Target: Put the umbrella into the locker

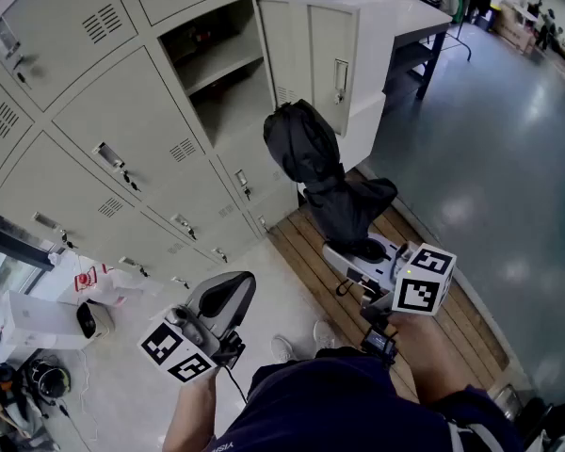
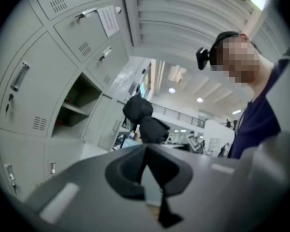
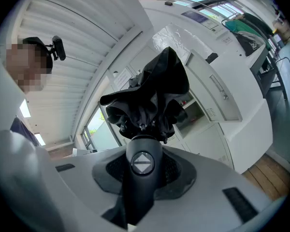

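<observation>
The folded black umbrella (image 1: 313, 163) is held up in the air by its handle (image 3: 141, 178), on which the right hand-held gripper (image 1: 361, 255) is clamped. It is just in front of the open locker (image 1: 228, 97). Since the canopy is loose and bulky, it is judged best led in top first, tilted under the shelf (image 1: 221, 67) and kept off the open door (image 1: 313, 50). The left hand-held gripper (image 1: 234, 295) is closed on nothing. No brand can be read, and the sheet (image 2: 108, 21) on a locker is too small to make out.
</observation>
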Demonstrator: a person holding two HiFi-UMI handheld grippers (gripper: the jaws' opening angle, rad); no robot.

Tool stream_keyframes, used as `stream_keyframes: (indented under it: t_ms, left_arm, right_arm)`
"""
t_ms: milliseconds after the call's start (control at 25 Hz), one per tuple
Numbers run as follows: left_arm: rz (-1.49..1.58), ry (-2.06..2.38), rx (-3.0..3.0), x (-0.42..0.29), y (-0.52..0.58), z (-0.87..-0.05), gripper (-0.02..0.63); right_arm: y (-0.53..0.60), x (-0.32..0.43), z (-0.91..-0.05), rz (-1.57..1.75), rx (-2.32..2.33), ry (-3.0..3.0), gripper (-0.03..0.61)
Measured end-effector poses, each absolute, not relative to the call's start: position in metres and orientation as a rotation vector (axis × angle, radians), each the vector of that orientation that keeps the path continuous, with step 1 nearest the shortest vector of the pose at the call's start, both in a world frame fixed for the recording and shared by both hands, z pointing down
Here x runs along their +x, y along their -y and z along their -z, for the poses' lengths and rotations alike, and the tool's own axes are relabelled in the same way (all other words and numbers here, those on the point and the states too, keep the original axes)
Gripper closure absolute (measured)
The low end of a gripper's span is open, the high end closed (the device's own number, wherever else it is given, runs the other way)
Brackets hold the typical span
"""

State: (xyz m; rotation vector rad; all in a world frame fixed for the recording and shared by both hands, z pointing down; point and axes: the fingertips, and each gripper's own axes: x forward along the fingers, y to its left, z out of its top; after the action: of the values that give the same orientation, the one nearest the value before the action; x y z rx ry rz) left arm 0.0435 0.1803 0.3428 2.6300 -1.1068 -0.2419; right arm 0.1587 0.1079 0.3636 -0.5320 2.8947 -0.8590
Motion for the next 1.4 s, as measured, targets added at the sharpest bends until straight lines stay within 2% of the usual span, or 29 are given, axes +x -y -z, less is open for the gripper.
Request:
stream_keyframes:
  t_ms: [760, 1400]
  left_arm:
    - [0.248, 1.135, 2.590, 0.078, -0.165, -0.353, 0.611]
    - [0.318, 1.182, 2.542, 0.026, -0.129, -0.366, 0.611]
  right_arm:
    - [-0.073, 0.195, -0.371, 0.874, -0.573, -2.924, 0.474]
    - [-0.022, 0.155, -0.377, 0.873, -0.638, -2.982, 0.474]
